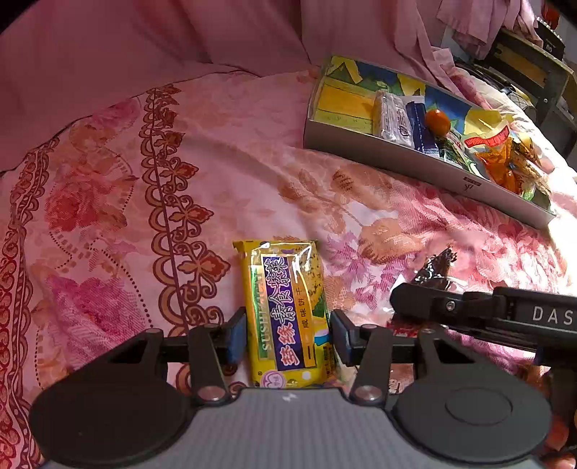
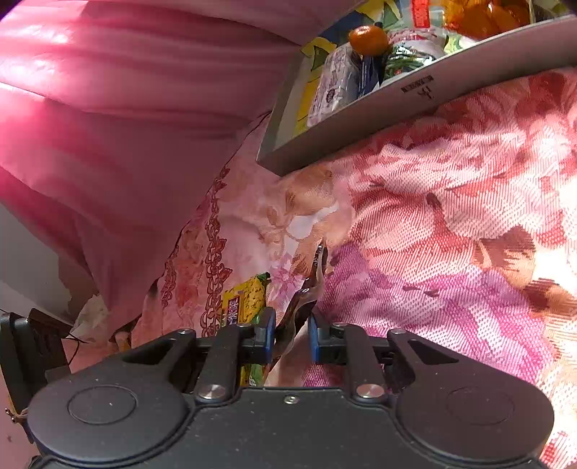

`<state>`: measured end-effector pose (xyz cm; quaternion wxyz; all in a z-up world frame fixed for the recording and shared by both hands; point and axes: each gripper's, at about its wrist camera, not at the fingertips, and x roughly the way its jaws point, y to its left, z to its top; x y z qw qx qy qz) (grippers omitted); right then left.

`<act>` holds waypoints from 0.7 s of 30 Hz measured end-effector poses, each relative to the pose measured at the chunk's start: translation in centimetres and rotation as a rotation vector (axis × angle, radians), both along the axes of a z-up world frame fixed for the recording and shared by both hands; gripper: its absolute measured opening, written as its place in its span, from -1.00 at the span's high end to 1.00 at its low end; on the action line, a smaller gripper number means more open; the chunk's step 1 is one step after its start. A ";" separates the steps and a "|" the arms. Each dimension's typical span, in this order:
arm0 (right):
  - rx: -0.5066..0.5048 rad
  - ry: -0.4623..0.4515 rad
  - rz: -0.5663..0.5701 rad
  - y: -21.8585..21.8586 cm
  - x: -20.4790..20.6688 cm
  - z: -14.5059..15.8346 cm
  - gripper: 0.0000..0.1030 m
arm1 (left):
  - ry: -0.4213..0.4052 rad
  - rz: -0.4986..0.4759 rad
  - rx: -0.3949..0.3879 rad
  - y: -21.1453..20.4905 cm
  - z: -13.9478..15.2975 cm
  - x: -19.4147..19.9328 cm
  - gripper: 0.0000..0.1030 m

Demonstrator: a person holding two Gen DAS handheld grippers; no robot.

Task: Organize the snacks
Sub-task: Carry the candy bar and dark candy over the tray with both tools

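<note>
Lengthwise between the left hand-held gripper's (image 1: 288, 337) clamping pads, yellow cracker packet (image 1: 286, 314), pointing away.

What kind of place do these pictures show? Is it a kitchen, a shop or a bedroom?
Most likely a bedroom. The snacks lie on a pink floral bedcover, soft and creased like a made bed, with plain pink bedding bunched behind it. The grey snack box sits on that cover, not on a table.

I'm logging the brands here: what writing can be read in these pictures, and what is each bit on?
"SUSHIYUAN": yellow foil biscuit packet held by the left tongs, beside large Chinese characters.
"DAS", cut off: black arm of the right tongs.
Print on the grey cardboard box wall: too small.
Wrappers inside the box: blurred.
</note>
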<state>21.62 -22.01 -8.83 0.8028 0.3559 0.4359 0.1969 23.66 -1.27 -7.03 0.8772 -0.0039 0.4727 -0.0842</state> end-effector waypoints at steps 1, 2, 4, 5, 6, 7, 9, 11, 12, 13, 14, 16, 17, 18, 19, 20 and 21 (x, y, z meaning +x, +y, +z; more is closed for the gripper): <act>-0.007 -0.004 -0.006 -0.2 -0.2 0.2 0.63 | -0.001 0.001 0.003 -0.1 0.0 0.0 -0.01; -0.012 -0.007 -0.012 -0.3 -0.3 0.3 0.65 | -0.002 0.001 0.006 -0.1 0.1 0.0 -0.01; -0.024 -0.012 -0.028 -0.6 -0.6 0.8 0.65 | -0.006 0.005 0.006 -0.2 0.1 -0.1 -0.01; -0.030 -0.015 -0.033 -0.7 -0.7 0.9 0.65 | -0.008 0.005 0.004 -0.2 0.2 0.0 -0.01; -0.034 -0.018 -0.036 -0.8 -0.8 1.0 0.65 | -0.010 0.005 0.003 -0.3 0.2 0.0 -0.01; -0.037 -0.019 -0.037 -0.8 -0.9 1.2 0.65 | -0.013 0.004 0.001 -0.4 0.3 0.0 -0.01; -0.049 -0.024 -0.036 -1.0 -1.0 1.4 0.66 | -0.019 0.001 0.003 -0.6 0.4 -0.1 -0.01; -0.058 -0.030 -0.033 -0.9 -1.1 1.7 0.66 | -0.029 -0.002 0.008 -1.0 0.6 -0.2 -0.01; -0.059 -0.034 -0.031 -0.9 -1.2 1.8 0.66 | -0.036 -0.004 0.013 -1.2 0.8 -0.2 -0.01; -0.056 -0.039 -0.030 -1.0 -1.3 2.0 0.66 | -0.042 -0.007 0.017 -1.3 0.9 -0.3 -0.01; -0.053 -0.045 -0.031 -1.2 -1.4 2.2 0.66 | -0.050 -0.009 0.022 -1.5 1.1 -0.4 -0.01; -0.048 -0.056 -0.034 -1.3 -1.6 2.7 0.66 | -0.067 -0.013 0.032 -1.9 1.5 -0.6 -0.01; -0.046 -0.062 -0.037 -1.5 -1.7 2.9 0.66 | -0.074 -0.013 0.036 -2.1 1.7 -0.6 -0.01; -0.045 -0.065 -0.041 -1.7 -1.7 3.1 0.66 | -0.080 -0.012 0.037 -2.2 1.9 -0.7 -0.01; -0.047 -0.069 -0.046 -1.8 -1.7 3.2 0.66 | -0.084 -0.008 0.032 -2.3 2.1 -0.8 -0.01; -0.052 -0.074 -0.051 -2.1 -1.9 3.5 0.66 | -0.087 -0.007 0.027 -2.4 2.3 -0.8 -0.01; -0.058 -0.081 -0.056 -2.3 -2.1 3.8 0.66 | -0.091 -0.008 0.025 -2.6 2.6 -0.9 -0.01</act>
